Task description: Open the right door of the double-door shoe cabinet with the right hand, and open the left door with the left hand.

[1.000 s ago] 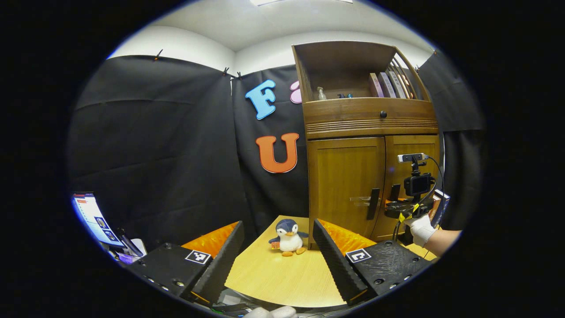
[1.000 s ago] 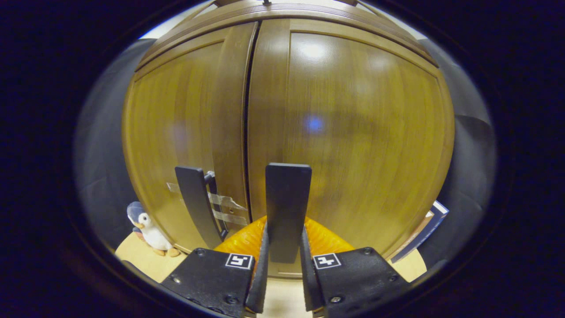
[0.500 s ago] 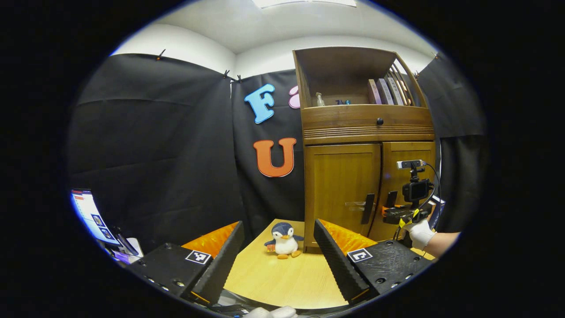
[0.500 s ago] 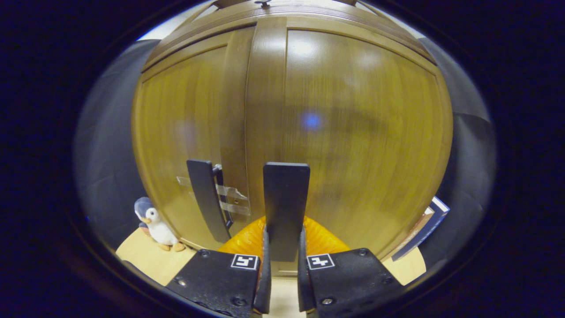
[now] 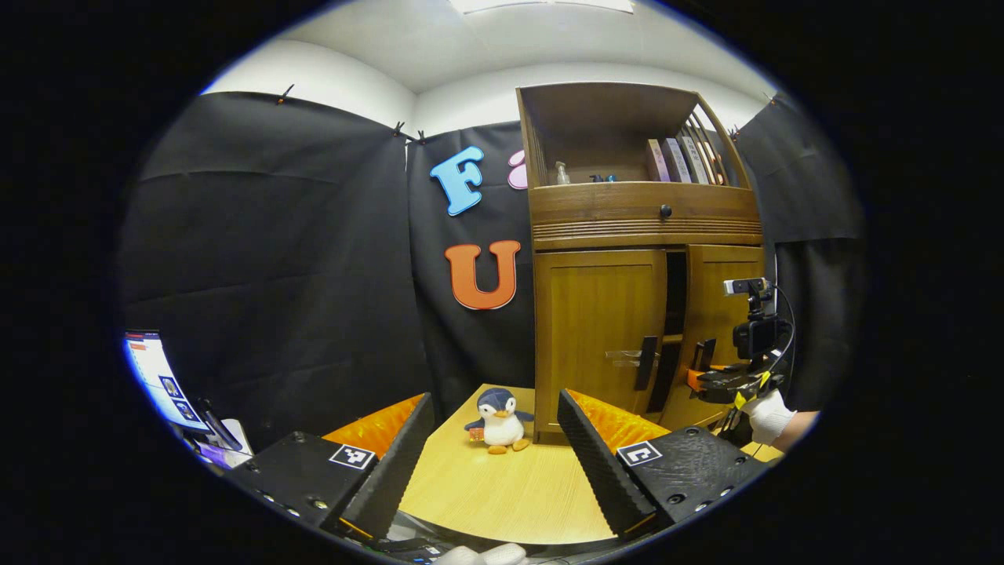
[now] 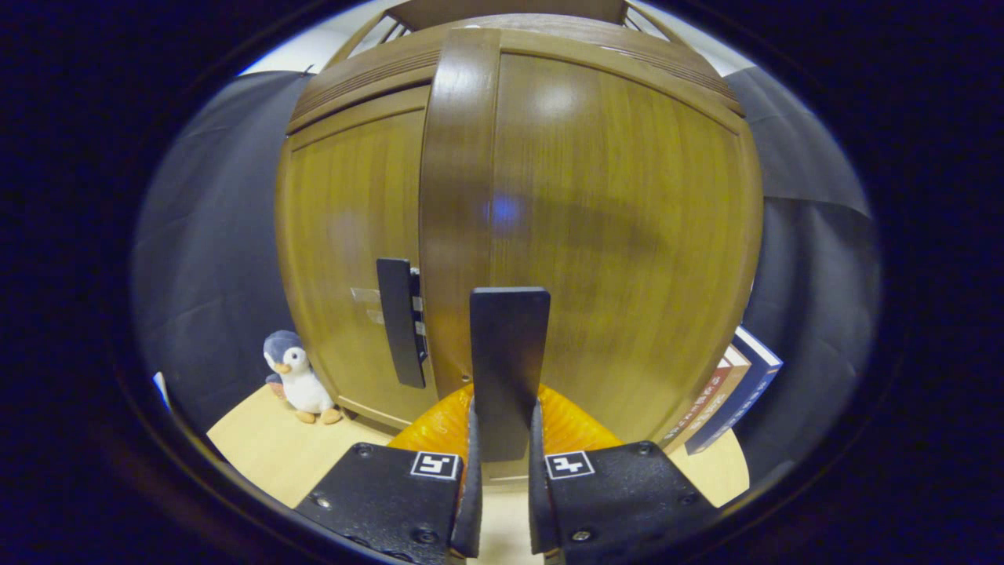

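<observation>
The shoe cabinet (image 5: pixel 643 314) stands at the far right of the surface (image 5: pixel 502 494). A toy penguin (image 5: pixel 496 421) sits just left of its base. Books (image 6: pixel 725 400) lean at its right side.

Glossy wood cabinet doors (image 6: pixel 612 235), plush penguin (image 6: pixel 298 384).

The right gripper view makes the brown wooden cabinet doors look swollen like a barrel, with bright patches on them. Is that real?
No, in the right gripper view the brown wooden right door bulges from fisheye distortion up close; the pale patch near its top and the small blue spot are glare. In the left gripper view the wooden shoe cabinet stands farther off, nearly straight-edged and sharp, lit evenly from the ceiling.
</observation>
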Demonstrator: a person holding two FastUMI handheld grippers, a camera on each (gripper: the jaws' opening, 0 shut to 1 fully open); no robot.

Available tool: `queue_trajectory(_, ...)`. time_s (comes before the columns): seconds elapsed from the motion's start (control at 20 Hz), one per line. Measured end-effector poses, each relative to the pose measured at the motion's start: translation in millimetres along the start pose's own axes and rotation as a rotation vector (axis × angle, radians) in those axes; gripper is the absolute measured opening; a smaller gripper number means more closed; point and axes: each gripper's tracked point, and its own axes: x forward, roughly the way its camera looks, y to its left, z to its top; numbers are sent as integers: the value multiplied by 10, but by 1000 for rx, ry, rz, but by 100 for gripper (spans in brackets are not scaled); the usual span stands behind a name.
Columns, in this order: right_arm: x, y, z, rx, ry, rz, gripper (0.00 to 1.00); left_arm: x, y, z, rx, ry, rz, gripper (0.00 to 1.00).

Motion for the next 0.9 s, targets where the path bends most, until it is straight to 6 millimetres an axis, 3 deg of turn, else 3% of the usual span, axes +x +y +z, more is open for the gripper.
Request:
queue_trajectory(0.45,-530,-254,-182,-6,-6,-3,27,-56,-187,-7,4,-3,-72,96)
queue_trajectory(0.9,-974,-618,-339,16,-15,-58,24,-48,-588,-113,19,8,-189,96)
